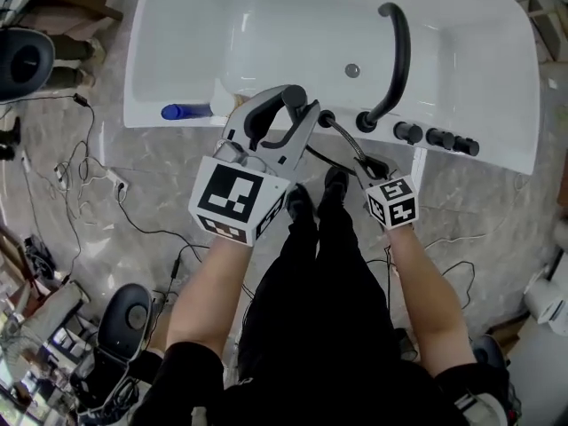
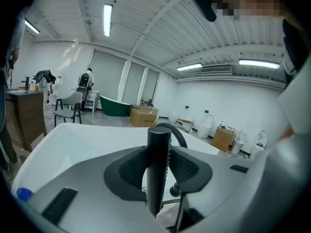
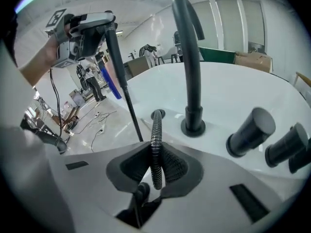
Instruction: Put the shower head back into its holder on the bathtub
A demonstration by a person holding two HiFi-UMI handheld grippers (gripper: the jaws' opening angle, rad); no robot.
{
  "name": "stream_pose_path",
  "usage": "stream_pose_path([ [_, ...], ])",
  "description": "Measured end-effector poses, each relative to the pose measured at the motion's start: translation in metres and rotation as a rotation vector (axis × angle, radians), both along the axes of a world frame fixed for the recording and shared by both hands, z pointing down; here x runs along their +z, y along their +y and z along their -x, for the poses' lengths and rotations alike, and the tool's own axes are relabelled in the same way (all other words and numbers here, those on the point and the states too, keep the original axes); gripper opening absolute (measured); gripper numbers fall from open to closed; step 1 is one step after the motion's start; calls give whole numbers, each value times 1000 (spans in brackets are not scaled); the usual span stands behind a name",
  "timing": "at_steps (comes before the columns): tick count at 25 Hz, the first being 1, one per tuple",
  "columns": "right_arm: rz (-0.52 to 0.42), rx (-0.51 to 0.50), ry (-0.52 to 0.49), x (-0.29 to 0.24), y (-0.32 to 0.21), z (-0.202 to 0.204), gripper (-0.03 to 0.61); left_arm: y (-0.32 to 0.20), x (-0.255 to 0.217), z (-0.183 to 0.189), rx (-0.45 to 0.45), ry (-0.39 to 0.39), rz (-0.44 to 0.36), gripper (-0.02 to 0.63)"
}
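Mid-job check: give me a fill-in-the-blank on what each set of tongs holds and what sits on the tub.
1. The left tongs are shut on the black ____.
2. The right tongs are shut on the ribbed ____, which runs down to the bathtub rim.
3. The bottle lying on the rim is coloured ____.

Missing words: shower head; hose; blue.

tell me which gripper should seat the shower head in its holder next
Left. The left gripper is clamped on the shower head, so it can lower it to the holder; the right gripper only pinches the hose near the holder.
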State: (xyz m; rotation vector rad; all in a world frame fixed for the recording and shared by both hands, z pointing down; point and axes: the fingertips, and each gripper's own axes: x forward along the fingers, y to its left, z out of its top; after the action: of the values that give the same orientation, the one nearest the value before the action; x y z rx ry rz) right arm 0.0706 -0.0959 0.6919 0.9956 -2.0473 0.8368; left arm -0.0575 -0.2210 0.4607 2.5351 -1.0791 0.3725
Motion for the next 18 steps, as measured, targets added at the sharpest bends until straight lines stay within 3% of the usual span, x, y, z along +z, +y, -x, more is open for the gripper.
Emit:
stream_pose_path([
  [6,46,4,-34,-42,-30,29,63,6,-67,10,-15,-9,-28,147],
  [12,121,35,11,-30,-57,55,73,13,-107,31,-48,1,-39,147],
  [14,127,60,21,-31,-63,58,108,14,-117,36,-58,-7,-51,147],
  [18,102,102,-19,-60,-54,54,107,17,-136,37,-53,-5,-66,146],
])
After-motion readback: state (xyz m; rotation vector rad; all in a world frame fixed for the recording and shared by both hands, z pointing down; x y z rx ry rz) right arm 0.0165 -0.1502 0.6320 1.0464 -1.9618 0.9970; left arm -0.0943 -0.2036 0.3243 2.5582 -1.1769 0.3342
